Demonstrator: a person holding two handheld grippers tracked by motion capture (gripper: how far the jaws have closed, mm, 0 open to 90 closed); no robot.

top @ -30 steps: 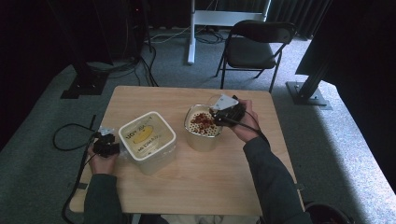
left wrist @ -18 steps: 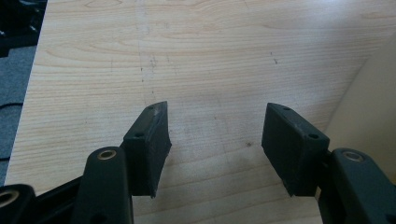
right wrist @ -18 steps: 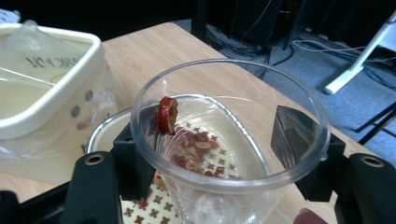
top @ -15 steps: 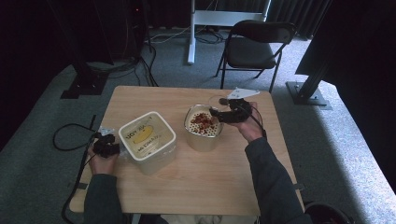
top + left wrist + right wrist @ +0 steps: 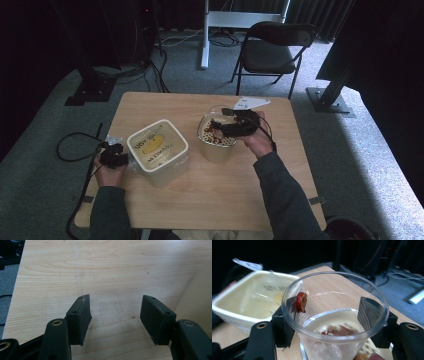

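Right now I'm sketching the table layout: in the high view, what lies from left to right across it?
Left gripper → square tub → tub of red pieces → right gripper, holding a clear cup.

The table [image 5: 105, 270] was pale wood with a matt, finely grained top. The cup [image 5: 332, 340] was clear glossy plastic (thin-walled, ribbed low down), and the tub [image 5: 157, 150] at left looked like smooth cream plastic. The fingers [image 5: 156, 317] were matt black rubber.

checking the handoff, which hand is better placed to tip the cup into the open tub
Right. The right claw already grips the clear cup over the bowl, beside the open tub. The left claw is open on bare table.
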